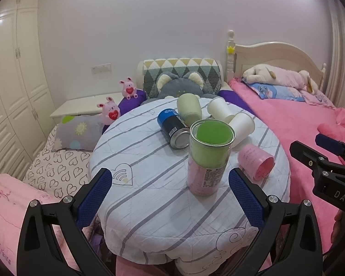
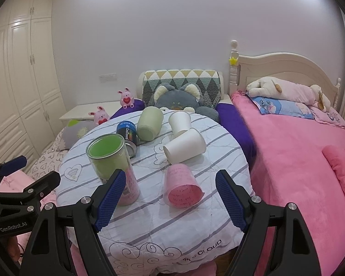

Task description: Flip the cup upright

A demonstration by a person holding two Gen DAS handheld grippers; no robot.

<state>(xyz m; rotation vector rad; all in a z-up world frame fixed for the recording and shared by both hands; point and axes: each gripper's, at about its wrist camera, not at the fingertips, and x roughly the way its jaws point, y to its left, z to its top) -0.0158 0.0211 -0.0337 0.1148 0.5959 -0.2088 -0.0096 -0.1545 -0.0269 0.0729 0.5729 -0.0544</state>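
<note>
A tall clear cup [image 1: 208,158] with green and pink lining stands upright near the front of the round table [image 1: 149,218]; it also shows in the right wrist view [image 2: 113,168]. A pink cup [image 2: 181,187] lies on its side, mouth toward me, right of it [image 1: 256,162]. Two white cups [image 2: 186,148] [image 2: 179,122], a pale green cup [image 2: 149,123] and a blue can [image 2: 127,135] lie on their sides behind. My left gripper [image 1: 170,197] is open, in front of the tall cup. My right gripper [image 2: 170,203] is open, in front of the pink cup.
The table wears a white striped cloth. A pink bed [image 2: 299,161] lies to the right, plush toys [image 2: 177,101] and cushions behind, a white nightstand [image 2: 89,110] and wardrobe [image 2: 23,69] to the left.
</note>
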